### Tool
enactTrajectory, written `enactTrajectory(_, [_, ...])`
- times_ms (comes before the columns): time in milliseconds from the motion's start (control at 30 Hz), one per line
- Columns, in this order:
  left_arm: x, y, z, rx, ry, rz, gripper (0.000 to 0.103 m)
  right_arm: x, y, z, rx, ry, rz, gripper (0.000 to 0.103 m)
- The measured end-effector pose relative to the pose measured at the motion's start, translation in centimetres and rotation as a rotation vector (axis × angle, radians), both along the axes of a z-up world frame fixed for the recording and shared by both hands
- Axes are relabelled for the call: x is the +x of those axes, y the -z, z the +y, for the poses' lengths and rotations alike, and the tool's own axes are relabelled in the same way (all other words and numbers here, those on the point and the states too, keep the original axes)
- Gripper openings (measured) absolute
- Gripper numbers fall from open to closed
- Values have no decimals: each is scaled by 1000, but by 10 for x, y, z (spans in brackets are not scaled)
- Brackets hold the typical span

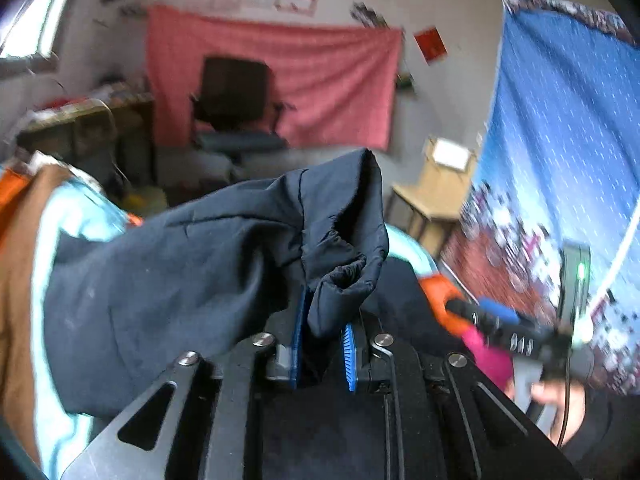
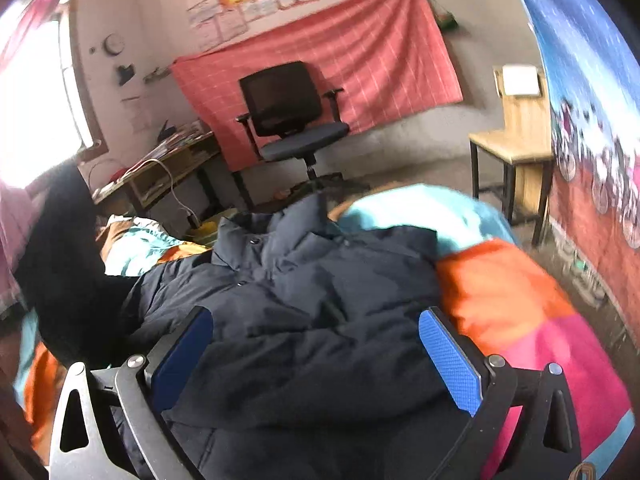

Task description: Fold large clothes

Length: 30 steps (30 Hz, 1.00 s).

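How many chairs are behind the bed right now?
2: a black office chair against the red wall cloth, and a wooden chair to its right by the blue hanging. Others may be hidden.

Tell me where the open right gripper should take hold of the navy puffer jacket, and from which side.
Probably the jacket's right edge, beside the orange patch of the bedspread. The right gripper hangs open just above the body, and that edge lies flat and exposed. Come down from above, one finger under the hem. The left gripper already pinches the sleeve cuff.

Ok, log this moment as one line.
left gripper: shut on sleeve cuff, lifted | right gripper: open above jacket | fold: unfinished
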<state>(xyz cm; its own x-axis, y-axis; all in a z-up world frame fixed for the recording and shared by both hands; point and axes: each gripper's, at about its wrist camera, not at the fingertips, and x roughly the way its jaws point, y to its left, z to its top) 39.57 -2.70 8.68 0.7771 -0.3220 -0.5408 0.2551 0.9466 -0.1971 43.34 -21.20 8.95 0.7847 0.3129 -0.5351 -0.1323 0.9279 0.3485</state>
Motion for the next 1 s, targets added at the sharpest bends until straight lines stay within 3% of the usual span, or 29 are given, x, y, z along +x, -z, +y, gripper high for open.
enactTrajectory(133, [9,36,-28,10,98,110,26,6,16,-19,75,11,54,103])
enactTrajectory(300, [4,51,-41,-12,162,130,67,12,31,-30,193,-15,113,103])
enactTrajectory(367, [2,49,-38,-37,186,135,73,14,36,-29,241,-33,129,103])
enactTrajectory(467, [-1,48,-27,-81,188,159,73,18,42,-22,316,-89,170,103])
enactTrajectory(567, [-15,39,-5,-103,138,127,73,21,44,-9,342,-142,200,103])
enactTrajectory(633, [-25,34,11,-114,85,107,73,22,45,8,323,-193,215,103])
enactTrajectory(733, [-38,27,35,-61,-33,87,80,21,48,30,271,-243,228,103])
enactTrajectory(900, [-49,28,79,-43,-187,102,81,19,53,61,213,-273,210,102])
enactTrajectory(967, [-51,30,99,-51,-254,120,81,18,55,66,216,-276,213,85])
enactTrajectory(1000, [-52,30,109,-51,-286,129,81,18,58,69,234,-281,233,68])
